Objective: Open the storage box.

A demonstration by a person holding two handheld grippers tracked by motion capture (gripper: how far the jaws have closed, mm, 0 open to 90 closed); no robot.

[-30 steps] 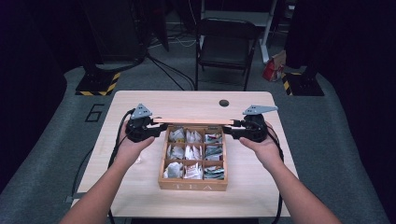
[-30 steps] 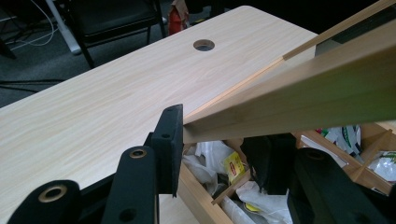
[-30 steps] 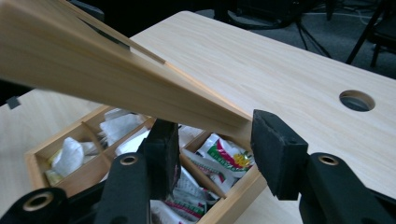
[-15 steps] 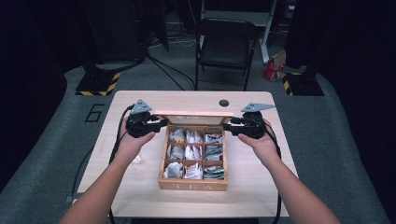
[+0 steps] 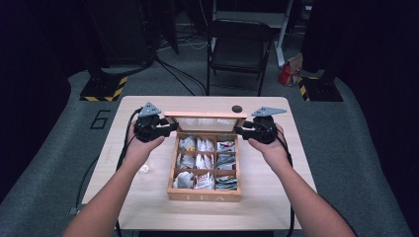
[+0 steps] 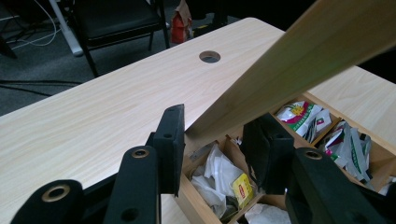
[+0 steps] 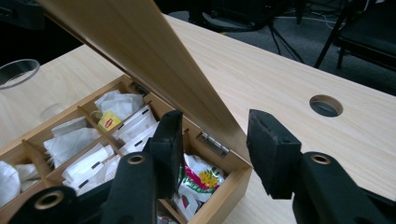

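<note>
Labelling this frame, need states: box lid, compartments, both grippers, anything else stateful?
Tea box lid: raised, tilted over the back edge, hinged.
Tea box: open, on the table, compartments filled with tea bags.
Left gripper: jaws straddle the lid's left end; contact unclear.
Right gripper: jaws straddle the lid's right end, just been closing; a gap shows at one pad.
Chair: upright, unoccupied, behind the table.

There was one wooden box [image 5: 204, 193] near the tabletop's [image 5: 296, 163] front edge, with one lid [image 5: 205, 120] and nine compartments of tea bags [image 5: 202, 161]. Two grippers, left [image 5: 170, 127] and right [image 5: 240, 130], were there, and one hole [image 5: 237, 108] by the far edge.
</note>
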